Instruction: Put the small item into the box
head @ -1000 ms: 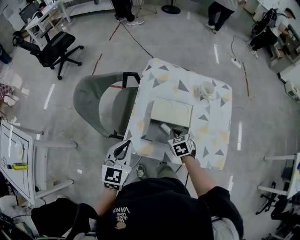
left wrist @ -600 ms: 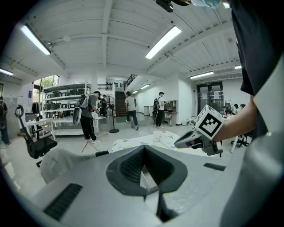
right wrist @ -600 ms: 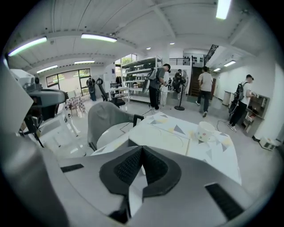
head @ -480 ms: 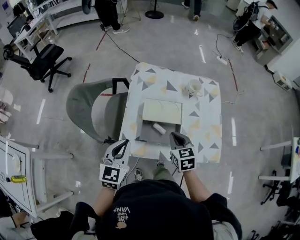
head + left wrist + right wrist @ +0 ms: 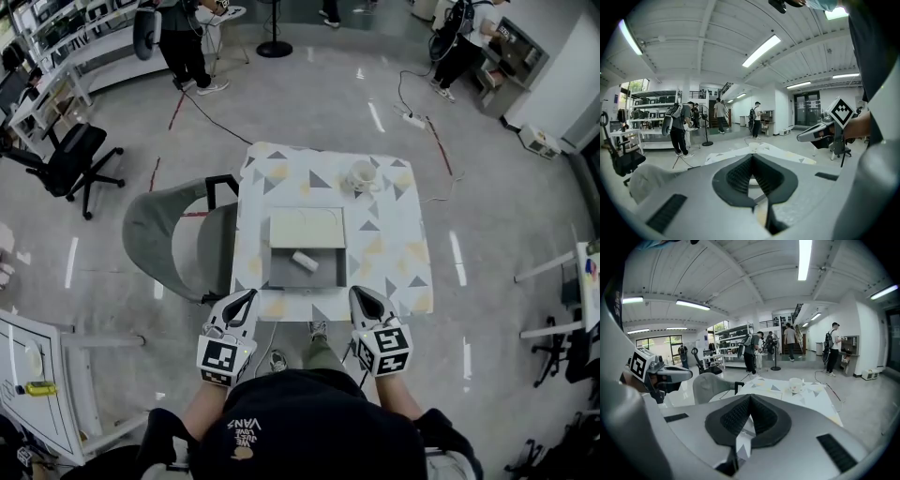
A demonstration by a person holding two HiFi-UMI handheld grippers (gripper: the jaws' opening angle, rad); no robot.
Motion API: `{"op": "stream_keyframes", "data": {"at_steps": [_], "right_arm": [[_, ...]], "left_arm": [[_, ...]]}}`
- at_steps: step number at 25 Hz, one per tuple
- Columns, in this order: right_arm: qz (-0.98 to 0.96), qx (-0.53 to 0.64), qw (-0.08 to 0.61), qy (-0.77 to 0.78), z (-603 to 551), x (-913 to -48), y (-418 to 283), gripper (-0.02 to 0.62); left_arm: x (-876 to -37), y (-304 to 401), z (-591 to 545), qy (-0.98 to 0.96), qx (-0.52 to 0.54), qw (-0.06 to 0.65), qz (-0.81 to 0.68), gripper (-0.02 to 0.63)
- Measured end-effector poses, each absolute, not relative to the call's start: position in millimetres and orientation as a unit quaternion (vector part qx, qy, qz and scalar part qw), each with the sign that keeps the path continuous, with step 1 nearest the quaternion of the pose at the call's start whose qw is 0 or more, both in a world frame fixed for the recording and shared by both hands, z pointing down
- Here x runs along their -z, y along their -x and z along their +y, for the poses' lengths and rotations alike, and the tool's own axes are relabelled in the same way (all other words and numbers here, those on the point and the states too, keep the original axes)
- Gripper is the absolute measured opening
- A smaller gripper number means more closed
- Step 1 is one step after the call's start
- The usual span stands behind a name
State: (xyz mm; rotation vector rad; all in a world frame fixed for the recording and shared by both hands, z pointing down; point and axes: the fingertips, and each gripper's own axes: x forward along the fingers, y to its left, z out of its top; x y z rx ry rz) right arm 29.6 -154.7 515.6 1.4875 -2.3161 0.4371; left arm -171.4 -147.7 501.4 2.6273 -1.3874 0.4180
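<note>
The open box (image 5: 281, 274) lies on the patterned table (image 5: 394, 234), its cream lid (image 5: 307, 228) folded back on the far side. The small white item (image 5: 305, 260) lies inside the grey box, untouched. Both grippers hover at the table's near edge, short of the box. My left gripper (image 5: 247, 299) (image 5: 751, 157) is shut and holds nothing. My right gripper (image 5: 359, 295) (image 5: 750, 397) is also shut and empty, to the right of the box's near corner.
A white cup (image 5: 362, 175) (image 5: 795, 385) stands at the table's far right. A grey chair (image 5: 178, 234) (image 5: 710, 383) sits against the table's left side. Black office chairs, cables, shelving and standing people are farther off on the floor.
My right gripper has drawn back from the box toward the near edge, leaving the white item lying inside. The left gripper has stayed near the front edge.
</note>
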Motion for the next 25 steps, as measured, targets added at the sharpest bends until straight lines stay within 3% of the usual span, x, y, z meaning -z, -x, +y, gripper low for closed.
{"op": "stream_keyframes", "data": {"at_steps": [25], "right_arm": [[-0.797, -0.130, 0.169, -0.565, -104.8, -495.1, -42.1, 0.000]], "left_arm": [[-499.0, 179.3, -111.3, -0.881, -0.121, 0.081, -0.451, 0.006]]}}
